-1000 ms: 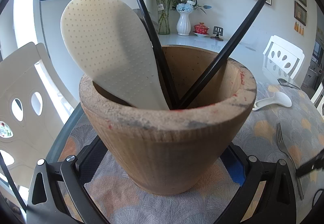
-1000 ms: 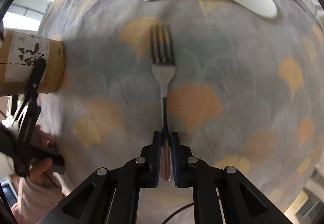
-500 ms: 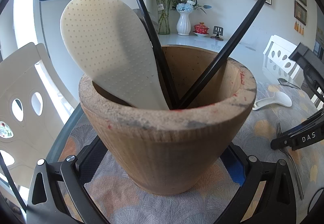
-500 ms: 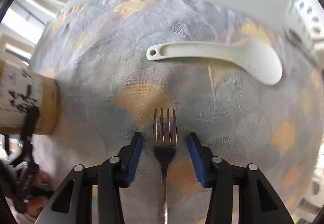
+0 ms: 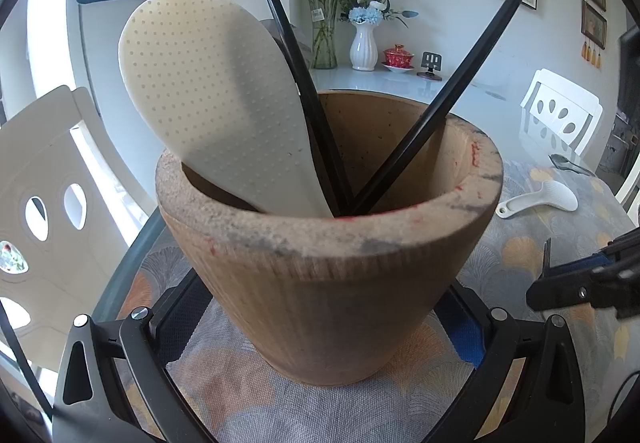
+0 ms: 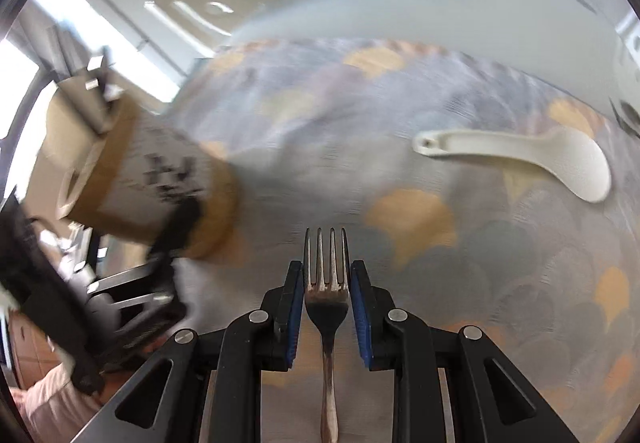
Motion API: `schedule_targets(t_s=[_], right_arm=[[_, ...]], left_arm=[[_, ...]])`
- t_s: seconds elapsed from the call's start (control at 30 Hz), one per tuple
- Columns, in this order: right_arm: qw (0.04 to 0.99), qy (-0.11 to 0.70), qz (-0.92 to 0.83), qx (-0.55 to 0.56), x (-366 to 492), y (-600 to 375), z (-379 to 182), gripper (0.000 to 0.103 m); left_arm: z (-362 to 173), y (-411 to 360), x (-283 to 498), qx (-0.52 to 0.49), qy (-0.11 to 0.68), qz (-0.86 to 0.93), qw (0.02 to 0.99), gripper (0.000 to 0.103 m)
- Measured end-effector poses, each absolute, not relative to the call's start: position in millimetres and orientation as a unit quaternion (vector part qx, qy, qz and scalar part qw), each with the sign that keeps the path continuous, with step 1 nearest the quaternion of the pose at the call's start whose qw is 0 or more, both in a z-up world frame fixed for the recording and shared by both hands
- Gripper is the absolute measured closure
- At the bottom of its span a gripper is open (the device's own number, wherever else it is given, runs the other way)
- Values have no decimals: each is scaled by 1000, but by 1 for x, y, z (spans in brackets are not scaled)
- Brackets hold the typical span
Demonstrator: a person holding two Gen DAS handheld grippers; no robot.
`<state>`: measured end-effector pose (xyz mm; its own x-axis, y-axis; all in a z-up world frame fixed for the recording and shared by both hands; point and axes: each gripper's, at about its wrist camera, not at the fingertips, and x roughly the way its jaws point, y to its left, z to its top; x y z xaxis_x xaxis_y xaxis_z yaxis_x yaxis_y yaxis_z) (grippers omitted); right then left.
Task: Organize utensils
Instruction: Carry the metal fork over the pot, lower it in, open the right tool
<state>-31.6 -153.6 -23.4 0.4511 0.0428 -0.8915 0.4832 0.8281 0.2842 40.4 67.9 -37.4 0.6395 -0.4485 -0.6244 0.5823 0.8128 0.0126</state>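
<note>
Utensil holder (image 5: 328, 275) is clamped by the left gripper (image 5: 320, 347); beside it, the fork (image 6: 326, 291) is framed by the right gripper's (image 6: 326, 283) closing jaws.

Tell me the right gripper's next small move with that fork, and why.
Probably finish closing on the fork. The right gripper has its jaws closing, the fork's head lies between the blue pads, and thin gaps still show on both sides, so no grip yet. Once it is pinched, lift it toward the wooden utensil holder that the left gripper clamps.
</note>
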Motion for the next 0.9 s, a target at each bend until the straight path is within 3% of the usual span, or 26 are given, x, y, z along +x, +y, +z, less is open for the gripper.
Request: schedule_targets(t_s=[0.53, 0.9], right_arm=[[880, 418, -34, 222, 30, -120, 11, 81], [917, 360, -33, 170, 31, -104, 79, 81]], left_arm=[[-36, 69, 37, 108, 310, -286, 900, 0], [-37, 70, 38, 106, 312, -287, 899, 1]])
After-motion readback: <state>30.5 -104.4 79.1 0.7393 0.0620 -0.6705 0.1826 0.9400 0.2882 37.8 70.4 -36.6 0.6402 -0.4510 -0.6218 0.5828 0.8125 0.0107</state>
